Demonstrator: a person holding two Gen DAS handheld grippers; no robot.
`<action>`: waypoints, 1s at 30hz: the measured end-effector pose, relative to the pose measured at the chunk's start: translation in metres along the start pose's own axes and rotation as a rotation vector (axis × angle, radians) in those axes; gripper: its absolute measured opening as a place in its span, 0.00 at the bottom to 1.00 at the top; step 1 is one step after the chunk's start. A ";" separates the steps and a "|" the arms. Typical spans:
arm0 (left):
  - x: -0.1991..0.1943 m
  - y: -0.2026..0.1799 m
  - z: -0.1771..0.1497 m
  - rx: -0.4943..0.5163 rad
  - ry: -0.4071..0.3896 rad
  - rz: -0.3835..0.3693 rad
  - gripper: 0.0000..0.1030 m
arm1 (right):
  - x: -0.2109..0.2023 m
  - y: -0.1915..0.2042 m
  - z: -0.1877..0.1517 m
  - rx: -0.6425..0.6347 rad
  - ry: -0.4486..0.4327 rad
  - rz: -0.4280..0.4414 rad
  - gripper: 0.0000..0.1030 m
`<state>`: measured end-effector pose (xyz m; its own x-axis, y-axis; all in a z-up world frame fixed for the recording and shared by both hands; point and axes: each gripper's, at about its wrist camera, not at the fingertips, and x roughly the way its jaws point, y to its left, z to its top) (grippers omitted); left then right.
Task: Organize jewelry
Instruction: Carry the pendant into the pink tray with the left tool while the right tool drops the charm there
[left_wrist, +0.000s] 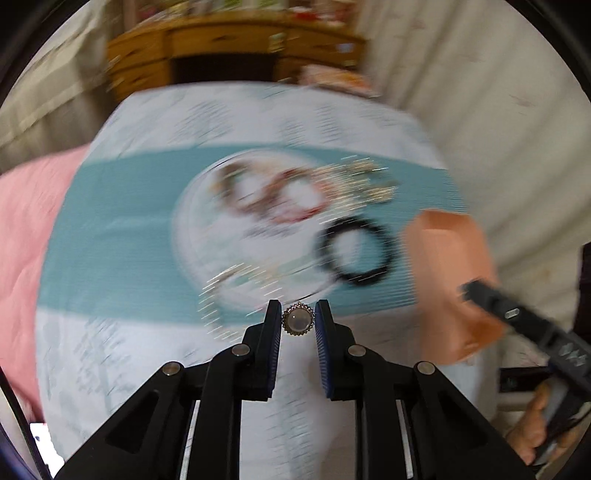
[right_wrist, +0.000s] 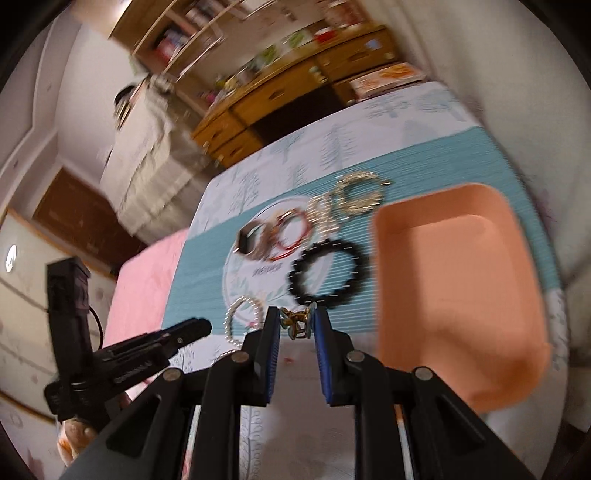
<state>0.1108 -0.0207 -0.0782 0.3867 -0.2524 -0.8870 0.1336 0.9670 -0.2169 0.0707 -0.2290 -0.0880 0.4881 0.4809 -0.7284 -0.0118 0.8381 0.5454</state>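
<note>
The left gripper (left_wrist: 298, 318) pinches a round brooch-like piece (left_wrist: 298, 319) with a pale stone and a beaded rim between its blue-padded fingers (left_wrist: 272, 343), held above the counter (left_wrist: 110, 236), which is covered in a white and teal cloth. The right gripper (right_wrist: 296, 325) clamps a small gold ornament (right_wrist: 295, 323) at its fingertips; its exact kind is too blurred to tell. On the cloth, beyond both grippers, lies a black bead bracelet (right_wrist: 327, 275), with red and brown bangles (right_wrist: 286, 236) and a dark ring-shaped piece (right_wrist: 246, 240) behind it. Further back sit silver bracelets (right_wrist: 360, 192), and a thin pearl-like bracelet (right_wrist: 242, 321) lies near the right gripper's left finger. An orange tray (right_wrist: 458, 288) stands on the counter just right of the black bracelet. A pink cloth (left_wrist: 26, 236) lies to the left of the counter, and a wooden desk (right_wrist: 295, 92) stands behind it.
</note>
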 end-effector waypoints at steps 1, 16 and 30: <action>0.000 -0.013 0.005 0.022 -0.008 -0.022 0.16 | -0.005 -0.010 0.000 0.027 -0.013 -0.015 0.18; 0.073 -0.151 0.021 0.262 0.104 -0.135 0.18 | -0.008 -0.074 -0.017 0.145 0.027 -0.184 0.19; 0.047 -0.126 0.005 0.235 -0.052 -0.035 0.75 | -0.011 -0.061 -0.029 0.091 0.014 -0.227 0.19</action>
<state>0.1169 -0.1543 -0.0906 0.4236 -0.2929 -0.8572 0.3543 0.9245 -0.1407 0.0410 -0.2781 -0.1258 0.4570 0.2870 -0.8419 0.1759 0.8987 0.4018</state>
